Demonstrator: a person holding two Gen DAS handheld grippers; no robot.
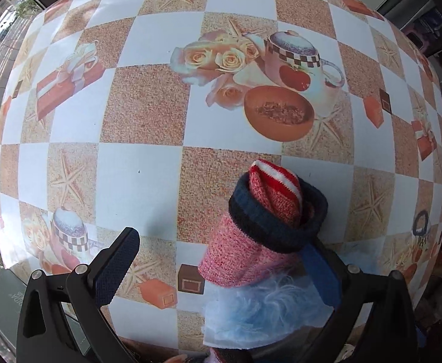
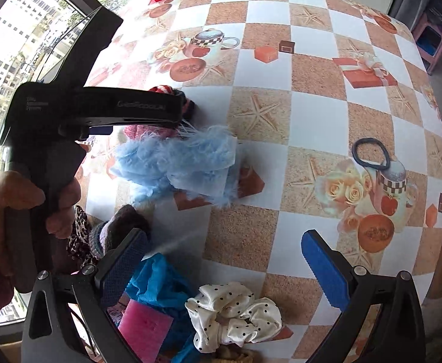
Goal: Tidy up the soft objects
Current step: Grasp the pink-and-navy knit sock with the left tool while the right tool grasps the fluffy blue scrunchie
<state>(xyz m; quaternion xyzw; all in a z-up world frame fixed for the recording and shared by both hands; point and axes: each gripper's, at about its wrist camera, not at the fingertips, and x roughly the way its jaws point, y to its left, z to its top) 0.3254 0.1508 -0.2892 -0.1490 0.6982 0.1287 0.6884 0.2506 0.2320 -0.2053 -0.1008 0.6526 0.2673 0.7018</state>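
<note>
My left gripper [image 1: 221, 257] is open over the table; its right finger touches a rolled pink, red and navy knitted sock [image 1: 266, 220] lying on a fluffy light-blue cloth [image 1: 260, 314]. In the right wrist view the left gripper [image 2: 100, 112] hovers over that blue cloth [image 2: 187, 163]. My right gripper [image 2: 227, 269] is open and empty above a white polka-dot scrunchie [image 2: 233, 314], a teal cloth [image 2: 157, 284] and a pink sponge [image 2: 144, 326]. A grey-purple knit item [image 2: 115, 233] lies at the left.
A dark hair tie [image 2: 370, 154] lies on the checkered tablecloth [image 2: 281, 121] at the right, also in the left wrist view [image 1: 420, 222]. A leopard-print fabric [image 2: 80, 236] sits by the hand. A window is at the left; a pink stool [image 2: 432, 42] stands beyond the table.
</note>
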